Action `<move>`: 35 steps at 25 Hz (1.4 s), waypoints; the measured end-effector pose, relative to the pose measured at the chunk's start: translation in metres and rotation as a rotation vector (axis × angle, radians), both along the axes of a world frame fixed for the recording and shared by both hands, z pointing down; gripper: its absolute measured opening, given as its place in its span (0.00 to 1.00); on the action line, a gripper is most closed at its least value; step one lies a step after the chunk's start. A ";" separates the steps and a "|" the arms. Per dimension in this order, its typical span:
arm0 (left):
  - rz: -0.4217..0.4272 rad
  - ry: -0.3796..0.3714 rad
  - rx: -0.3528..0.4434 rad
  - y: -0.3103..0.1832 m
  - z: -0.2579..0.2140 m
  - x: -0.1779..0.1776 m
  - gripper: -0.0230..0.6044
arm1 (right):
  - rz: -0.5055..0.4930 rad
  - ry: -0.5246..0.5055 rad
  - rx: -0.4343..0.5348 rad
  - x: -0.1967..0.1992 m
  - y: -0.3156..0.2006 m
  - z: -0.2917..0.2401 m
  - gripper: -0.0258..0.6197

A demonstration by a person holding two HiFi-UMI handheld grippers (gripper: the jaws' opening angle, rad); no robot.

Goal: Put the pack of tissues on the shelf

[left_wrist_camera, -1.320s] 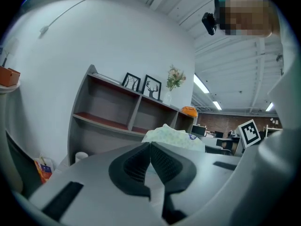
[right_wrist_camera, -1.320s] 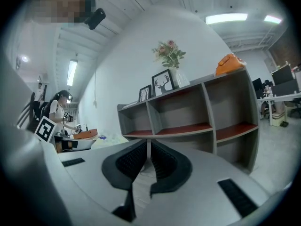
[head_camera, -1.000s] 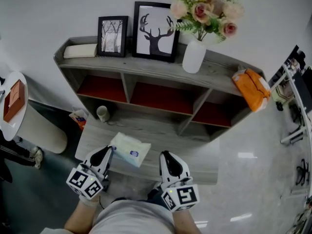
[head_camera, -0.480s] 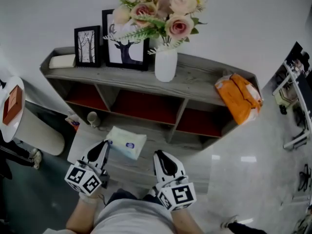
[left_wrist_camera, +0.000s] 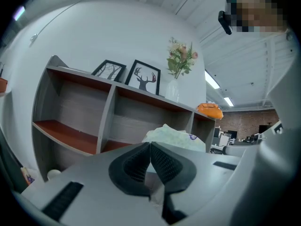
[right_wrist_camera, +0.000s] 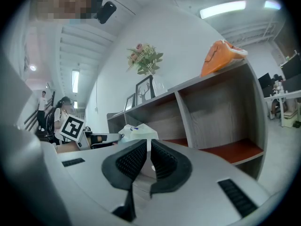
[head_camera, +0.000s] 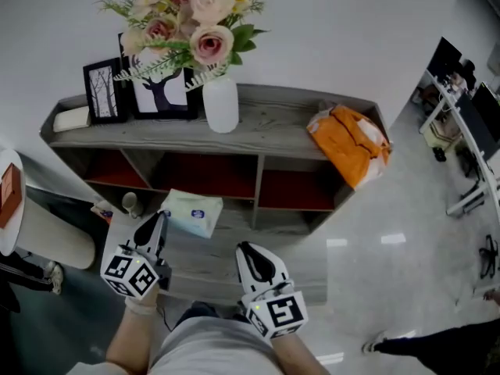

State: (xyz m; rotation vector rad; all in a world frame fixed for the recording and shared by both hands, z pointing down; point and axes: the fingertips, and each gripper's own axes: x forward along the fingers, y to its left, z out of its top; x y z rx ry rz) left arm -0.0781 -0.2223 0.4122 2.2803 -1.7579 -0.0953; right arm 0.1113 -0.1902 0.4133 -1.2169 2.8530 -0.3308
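The pack of tissues [head_camera: 191,212], pale green with a blue label, hangs in front of the grey shelf unit [head_camera: 312,131], by the post between its lower left and middle compartments. My left gripper [head_camera: 161,219] is shut on the pack's left edge. In the left gripper view the pack [left_wrist_camera: 176,136] bulges just past the closed left gripper [left_wrist_camera: 150,146]. My right gripper [head_camera: 244,248] is lower and to the right, shut with nothing in it. The right gripper view shows the right gripper [right_wrist_camera: 149,145] closed and the pack [right_wrist_camera: 136,132] to its left.
On the shelf top stand a white vase of flowers [head_camera: 220,104], two framed pictures [head_camera: 101,91], a white box [head_camera: 72,119] and an orange bag [head_camera: 351,143]. A low grey bench [head_camera: 211,260] lies below me, a cup [head_camera: 129,203] at its left. Desks [head_camera: 469,131] stand at the right.
The left gripper has carried the pack up and closer to the shelf's lower compartments. The right gripper stays shut beside it. My view has swung right, so the shelf sits further left.
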 end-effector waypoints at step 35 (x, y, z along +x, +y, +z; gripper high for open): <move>0.134 -0.139 -0.088 -0.135 0.054 0.010 0.18 | 0.447 0.001 -0.094 0.017 0.031 0.021 0.10</move>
